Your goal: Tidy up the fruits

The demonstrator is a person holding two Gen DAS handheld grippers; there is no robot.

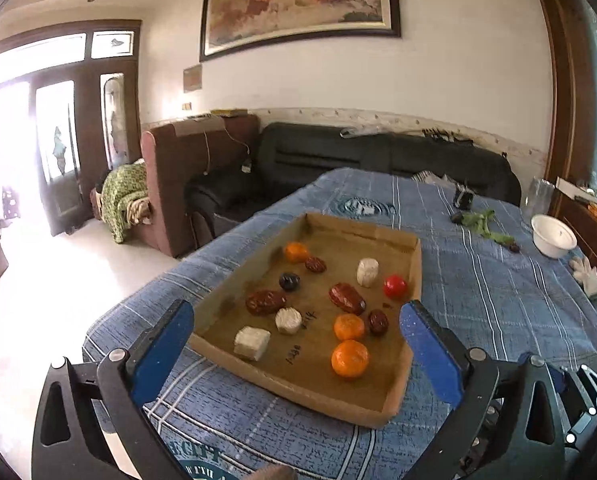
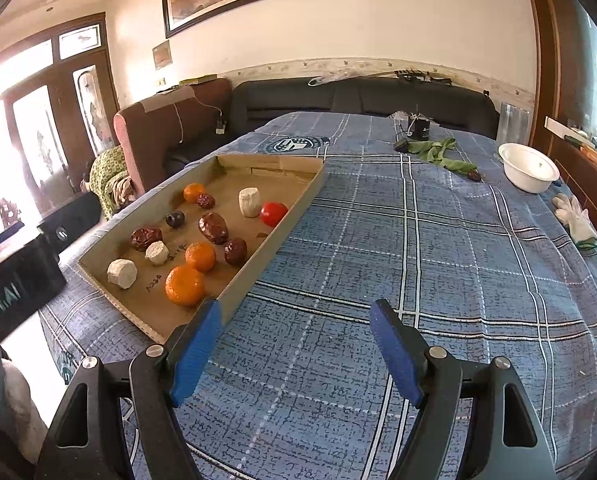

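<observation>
A cardboard tray (image 2: 286,216) of fruits is being seen lying left of centre on the checked desk (image 2: 418,260), long axis running lower left to upper right. Left gripper (image 1: 298,332) and right gripper (image 2: 296,344) jaws are being held released, empty.

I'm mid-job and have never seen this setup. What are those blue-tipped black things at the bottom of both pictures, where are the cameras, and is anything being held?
There is no robot arm. A person carries a hand-held gripper in each hand, and each has a camera looking forward along its two blue-padded fingers. One picture is from the left hand-held gripper, the other from the right hand-held gripper.

Both look at a table under a blue plaid cloth. On it lies a shallow cardboard tray holding three oranges, dark red dates, three white pieces, a red fruit and a dark plum. Farther right are a white bowl, a green cloth and a white glove.

Both grippers are open and hold nothing.
</observation>
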